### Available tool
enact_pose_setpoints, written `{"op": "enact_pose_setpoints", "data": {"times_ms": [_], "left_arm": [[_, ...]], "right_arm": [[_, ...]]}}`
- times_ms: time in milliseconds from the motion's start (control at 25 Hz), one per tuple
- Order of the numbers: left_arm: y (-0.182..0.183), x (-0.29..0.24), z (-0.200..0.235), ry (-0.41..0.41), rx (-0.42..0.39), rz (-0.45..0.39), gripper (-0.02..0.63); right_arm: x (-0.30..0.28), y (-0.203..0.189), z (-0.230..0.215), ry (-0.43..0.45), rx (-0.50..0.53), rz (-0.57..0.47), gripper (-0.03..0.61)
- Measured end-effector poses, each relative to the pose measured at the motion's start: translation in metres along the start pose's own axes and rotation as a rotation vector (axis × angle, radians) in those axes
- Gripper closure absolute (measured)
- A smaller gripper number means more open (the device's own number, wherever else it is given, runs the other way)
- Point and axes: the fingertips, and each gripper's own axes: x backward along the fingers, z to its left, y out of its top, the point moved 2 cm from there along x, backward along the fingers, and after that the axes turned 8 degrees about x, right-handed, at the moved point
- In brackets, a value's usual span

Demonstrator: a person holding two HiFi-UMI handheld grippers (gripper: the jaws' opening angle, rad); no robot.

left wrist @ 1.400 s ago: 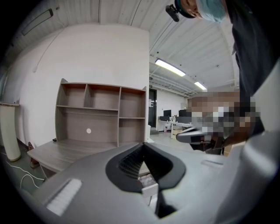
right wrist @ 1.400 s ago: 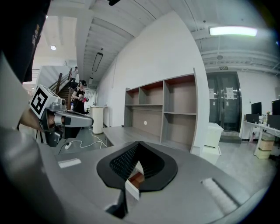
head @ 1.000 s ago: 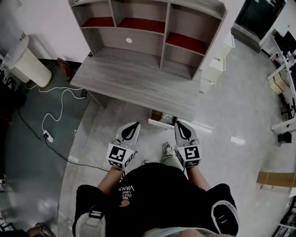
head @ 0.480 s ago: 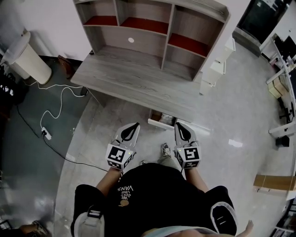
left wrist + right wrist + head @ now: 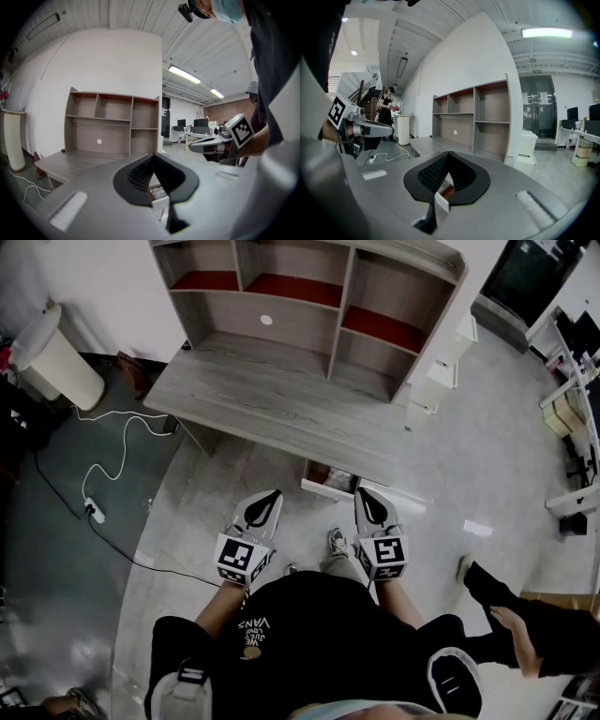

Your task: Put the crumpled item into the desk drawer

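Crumpled item first: I can't find it in any view, not on the worktop (image 5: 272,399), not on the floor, and I can't tell whether it lies inside the drawer (image 5: 328,486). My left gripper (image 5: 277,491) has its jaws together on nothing, and my right gripper (image 5: 359,490) looks the same, with only the drawer showing past the tips. Both are held side by side, above the floor and just short of the worktop's front edge. The main risk, as I judge it, is working blind: reaching down with nothing held, or closing on the wrong thing. The drawer sits under the front edge toward the right corner and looks only partly pulled out, so a loose wad could catch on the worktop's lip or the drawer front and fall to the floor. My shoe (image 5: 338,542) is just in front of the drawer and crowds the way in. Another person (image 5: 525,634) is close on my right, so a wide swing of that arm could hit them. A cable (image 5: 112,451) trails over the floor to my left, beside a bin (image 5: 56,362), well apart from the drawer. The shelves (image 5: 309,296) at the worktop's back edge are bare.
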Motion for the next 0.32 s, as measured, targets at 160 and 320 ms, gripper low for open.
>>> {"op": "enact_pose_setpoints", "data": {"times_ms": [160,320], "left_arm": [[-0.0013,0.0023,0.0002,0.002,0.000,0.004,0.561],[-0.0041,0.0040,0.0000,0.002,-0.001,0.011,0.561]], "right_arm": [[-0.0002,0.0001,0.0014,0.003,-0.003,0.000,0.577],[0.0003,-0.0016,0.0042,0.011,-0.010,0.002,0.577]]}}
